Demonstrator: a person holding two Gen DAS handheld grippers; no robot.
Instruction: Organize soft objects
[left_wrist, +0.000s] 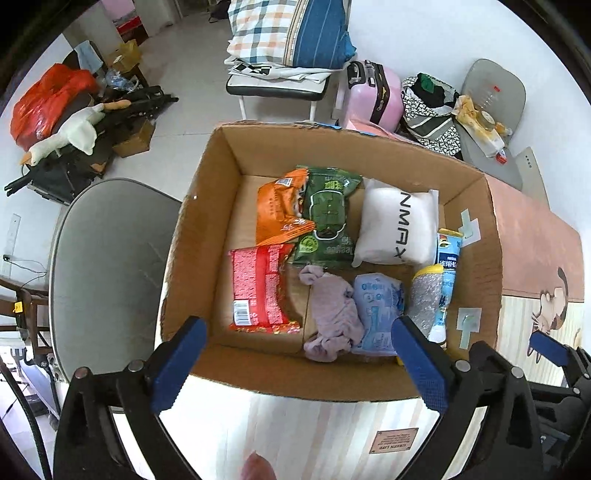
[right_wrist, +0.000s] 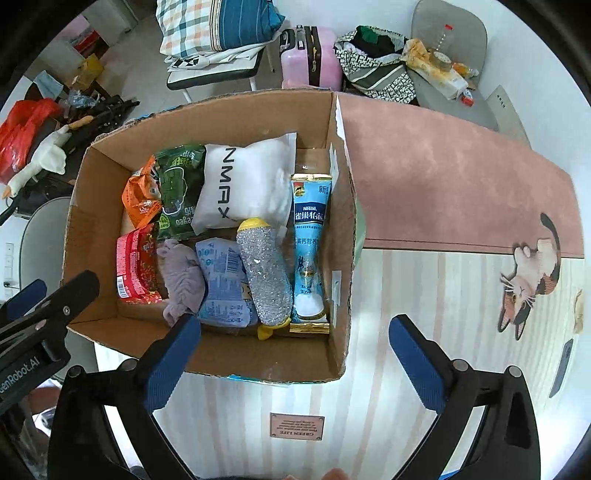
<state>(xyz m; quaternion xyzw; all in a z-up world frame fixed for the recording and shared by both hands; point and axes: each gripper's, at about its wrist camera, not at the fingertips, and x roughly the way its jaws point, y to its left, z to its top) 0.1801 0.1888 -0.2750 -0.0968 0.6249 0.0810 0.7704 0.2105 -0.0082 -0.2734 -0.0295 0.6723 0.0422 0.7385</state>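
Both hand-held grippers hang above the cardboard box (left_wrist: 207, 206) with jaws spread wide and nothing between them. Below and ahead of the left hand-held gripper (left_wrist: 299, 363) lie the red snack packet (left_wrist: 258, 288), the lilac cloth (left_wrist: 332, 314) and a pale blue pouch (left_wrist: 378, 310); farther ahead sit the orange packet (left_wrist: 280, 210), green packet (left_wrist: 328, 218) and white pillow pack (left_wrist: 399, 221). The right hand-held gripper (right_wrist: 295, 350) hovers over the box's near right corner, the glittery silver sponge (right_wrist: 266, 273) and blue tube (right_wrist: 310, 251) just ahead. The box rests on the striped surface (right_wrist: 424, 295).
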